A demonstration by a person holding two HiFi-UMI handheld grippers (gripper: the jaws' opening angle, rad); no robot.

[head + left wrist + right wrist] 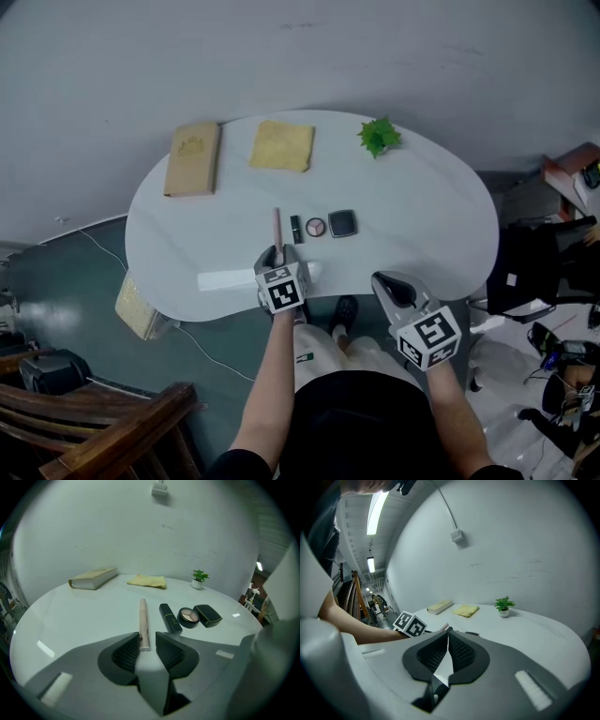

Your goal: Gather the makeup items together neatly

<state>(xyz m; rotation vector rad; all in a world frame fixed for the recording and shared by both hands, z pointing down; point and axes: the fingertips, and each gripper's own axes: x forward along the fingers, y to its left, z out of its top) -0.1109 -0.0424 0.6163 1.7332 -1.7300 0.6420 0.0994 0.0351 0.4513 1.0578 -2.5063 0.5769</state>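
Note:
A row of makeup lies mid-table: a pink tube (277,225) (144,620), a black lipstick (296,228) (170,618), a round eyeshadow pan (315,227) (189,617) and a black compact (342,223) (207,615). My left gripper (277,251) (147,637) stands around the tube's near end, which rests on the table. The jaws are partly open: the left pad is at the tube and a small gap shows at the right pad. My right gripper (380,278) (447,632) is shut and empty, off the table's front edge at the right.
On the white table (422,225), at the back, are a tan book (193,158), a yellow cloth (281,145) and a small green plant (379,136). A wooden chair (94,422) stands on the floor at lower left. Bags and clutter (553,244) sit at the right.

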